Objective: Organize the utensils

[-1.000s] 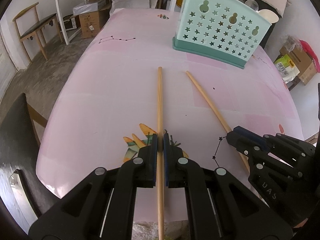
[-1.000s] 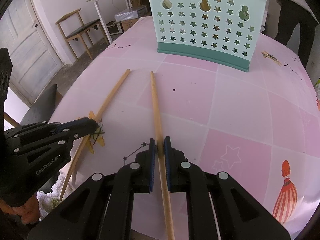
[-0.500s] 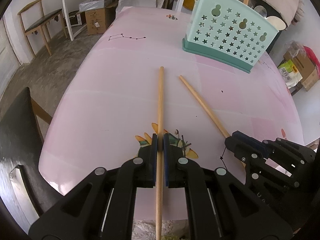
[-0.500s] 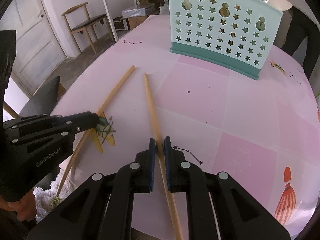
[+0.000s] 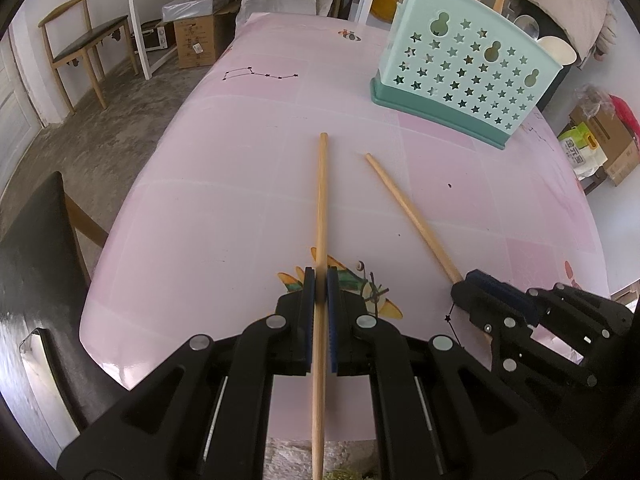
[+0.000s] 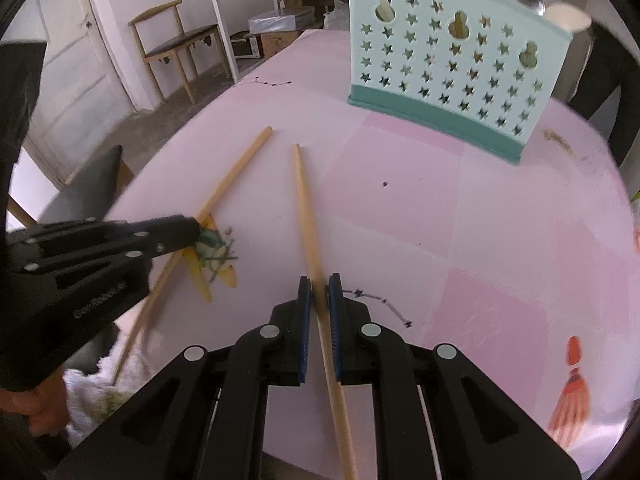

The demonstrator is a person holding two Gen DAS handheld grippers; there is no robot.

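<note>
Two chopsticks, one pinched per gripper: the left gripper [image 5: 320,280] is clamped on the thicker chopstick [image 5: 321,200], the right gripper [image 6: 319,288] on the thinner chopstick [image 6: 306,208], tips pointed ahead toward one mint basket [image 5: 460,68]. A hand [image 6: 36,412] is only seen in the right view.

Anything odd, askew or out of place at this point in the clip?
Nothing stands out. Each gripper is shut on one wooden chopstick: left gripper, right gripper. The mint utensil holder stands upright on the pink table.
</note>
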